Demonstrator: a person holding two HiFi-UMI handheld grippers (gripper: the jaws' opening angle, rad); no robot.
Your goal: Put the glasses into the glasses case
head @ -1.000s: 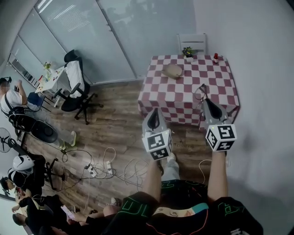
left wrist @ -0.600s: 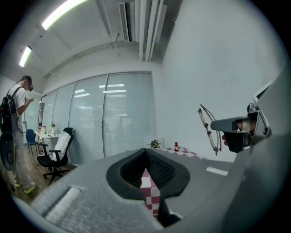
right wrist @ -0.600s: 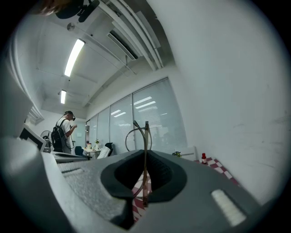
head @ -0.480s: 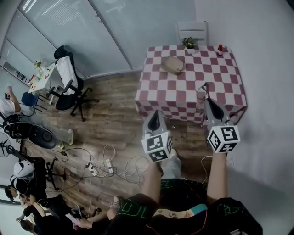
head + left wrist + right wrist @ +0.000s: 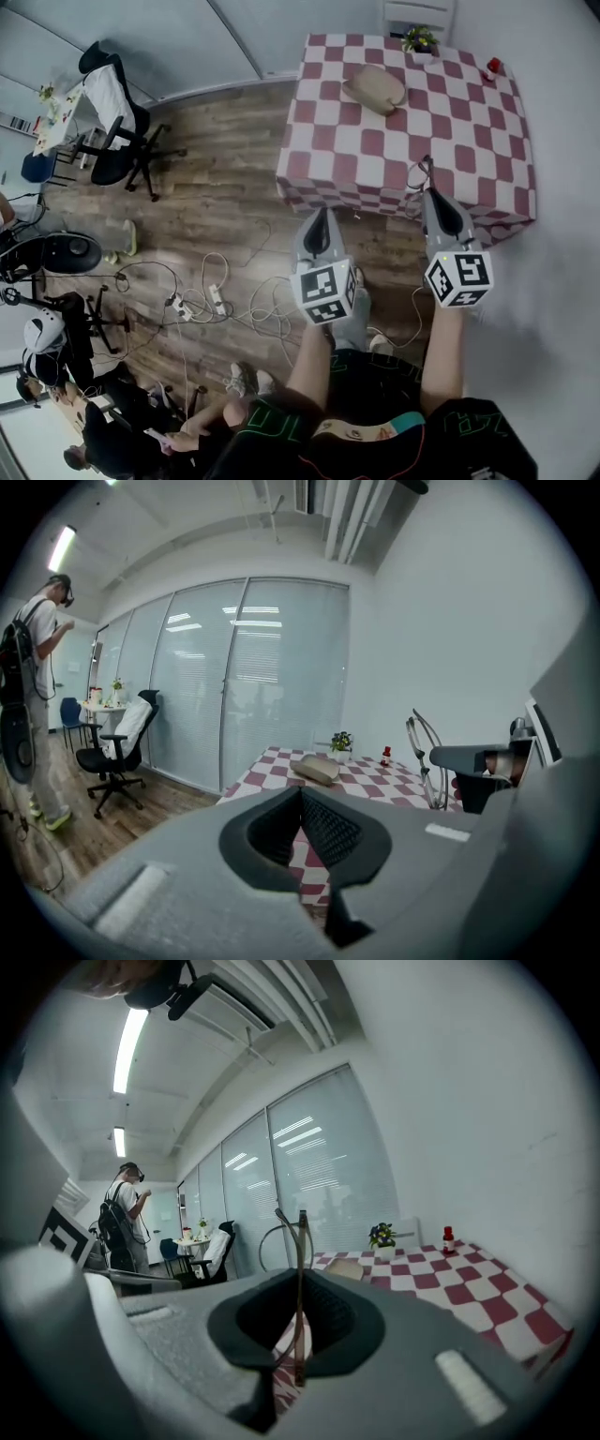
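Note:
A tan glasses case point(image 5: 375, 87) lies shut on the red-and-white checked table point(image 5: 469, 141), toward its far side. My right gripper point(image 5: 432, 194) hangs at the table's near edge, shut on the thin-framed glasses point(image 5: 419, 176), which stand upright between its pads point(image 5: 298, 1241). In the right gripper view the case point(image 5: 345, 1267) sits beyond the jaws. My left gripper point(image 5: 319, 217) hovers over the floor just short of the table's near left corner, its jaws shut with nothing in them point(image 5: 300, 794). The left gripper view shows the case point(image 5: 314, 769) ahead and the glasses point(image 5: 427, 761) to the right.
A small potted plant point(image 5: 418, 39) and a red bottle point(image 5: 490, 67) stand at the table's far edge, by a white chair point(image 5: 417, 9). Cables and power strips point(image 5: 216, 305) lie on the wood floor. Office chairs point(image 5: 112, 112) and people stand at the left; a wall runs along the right.
The table has come nearer and larger in view. Both grippers have moved forward and down toward its near edge. The right gripper still holds the glasses.

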